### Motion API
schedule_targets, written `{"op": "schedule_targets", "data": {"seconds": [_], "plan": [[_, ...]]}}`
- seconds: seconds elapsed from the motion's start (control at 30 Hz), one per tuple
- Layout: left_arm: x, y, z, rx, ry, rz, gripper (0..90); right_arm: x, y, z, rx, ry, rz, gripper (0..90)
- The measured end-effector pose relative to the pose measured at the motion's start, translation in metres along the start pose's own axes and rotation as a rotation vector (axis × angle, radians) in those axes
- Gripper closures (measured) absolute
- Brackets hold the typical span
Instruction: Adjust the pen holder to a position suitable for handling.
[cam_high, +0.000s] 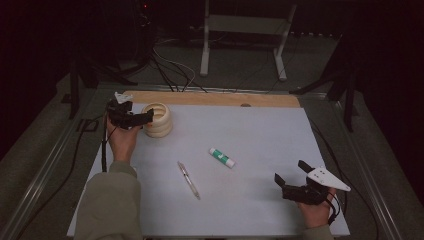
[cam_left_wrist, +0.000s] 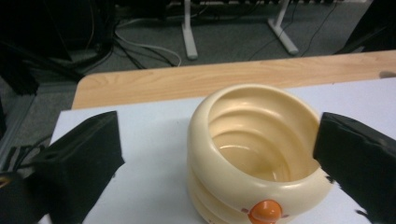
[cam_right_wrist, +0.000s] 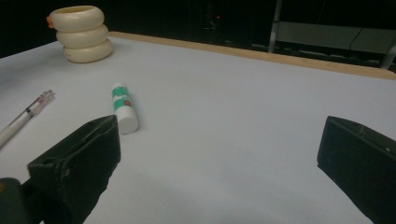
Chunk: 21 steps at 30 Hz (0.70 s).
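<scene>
A cream ringed cup (cam_high: 158, 120) with an orange knob stands at the table's far left. My left gripper (cam_high: 131, 116) is open beside it. In the left gripper view the cup (cam_left_wrist: 252, 154) sits between the jaws of the left gripper (cam_left_wrist: 219, 140), close against the right jaw and apart from the left one. A green-and-white glue stick (cam_high: 221, 157) and a clear pen (cam_high: 189, 180) lie mid-table. My right gripper (cam_high: 290, 170) hovers open and holding nothing near the front right. The right gripper view shows that gripper (cam_right_wrist: 219, 144), the glue stick (cam_right_wrist: 124, 108), the pen (cam_right_wrist: 23, 119) and the cup (cam_right_wrist: 81, 32).
A white sheet (cam_high: 260, 130) covers the table, with a wooden strip (cam_high: 210, 98) along the far edge. Beyond it stand a white frame's legs (cam_high: 204, 55) and floor cables (cam_high: 170, 70). Metal rails run along both sides.
</scene>
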<state>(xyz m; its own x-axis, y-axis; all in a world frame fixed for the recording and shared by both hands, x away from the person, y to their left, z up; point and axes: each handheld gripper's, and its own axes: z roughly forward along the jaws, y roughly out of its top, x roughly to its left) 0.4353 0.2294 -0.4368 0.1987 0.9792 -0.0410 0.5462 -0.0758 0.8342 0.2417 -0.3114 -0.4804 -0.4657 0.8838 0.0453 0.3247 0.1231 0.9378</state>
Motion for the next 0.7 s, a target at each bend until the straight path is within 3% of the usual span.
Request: {"op": "schedule_targets", "data": {"seconds": [0.03, 0.07, 0.17, 0.23, 0.27, 0.3, 0.4, 0.43, 0.47, 0.57, 0.7], "plan": [[-0.004, -0.002, 0.004, 0.023, 0.046, 0.008, 6.9, 0.0, 0.0, 0.0, 0.0, 0.0, 0.0, 0.0], [-0.005, -0.003, 0.007, 0.031, 0.05, 0.007, 9.5, 0.0, 0.0, 0.0, 0.0, 0.0, 0.001, 0.0], [-0.009, -0.005, 0.015, 0.063, 0.04, -0.029, 13.7, 0.0, 0.0, 0.0, -0.001, 0.0, 0.0, 0.0], [-0.009, -0.005, 0.015, 0.063, 0.04, -0.029, 15.8, 0.0, 0.0, 0.0, -0.001, 0.001, 0.0, 0.0], [-0.011, -0.007, 0.022, 0.095, 0.034, -0.065, 16.9, 0.0, 0.0, -0.001, -0.001, 0.001, 0.001, 0.0], [-0.012, -0.008, 0.025, 0.109, 0.031, -0.073, 19.1, 0.0, 0.0, -0.001, -0.001, 0.0, 0.001, 0.0], [-0.012, -0.01, 0.028, 0.123, 0.028, -0.099, 32.4, 0.0, 0.0, -0.001, -0.001, 0.001, 0.0, 0.0], [-0.011, -0.011, 0.03, 0.15, 0.054, -0.115, 32.4, 0.0, 0.0, -0.001, -0.001, 0.001, 0.001, 0.0], [-0.011, -0.013, 0.031, 0.168, 0.066, -0.108, 44.2, 0.0, 0.0, -0.001, -0.001, 0.001, 0.005, 0.0], [-0.01, -0.018, 0.033, 0.206, 0.071, -0.116, 54.8, -0.001, 0.0, -0.002, -0.003, 0.0, 0.006, 0.0], [-0.004, -0.025, 0.031, 0.185, 0.066, -0.179, 72.6, 0.0, 0.0, -0.001, 0.001, -0.001, 0.006, 0.0]]}}
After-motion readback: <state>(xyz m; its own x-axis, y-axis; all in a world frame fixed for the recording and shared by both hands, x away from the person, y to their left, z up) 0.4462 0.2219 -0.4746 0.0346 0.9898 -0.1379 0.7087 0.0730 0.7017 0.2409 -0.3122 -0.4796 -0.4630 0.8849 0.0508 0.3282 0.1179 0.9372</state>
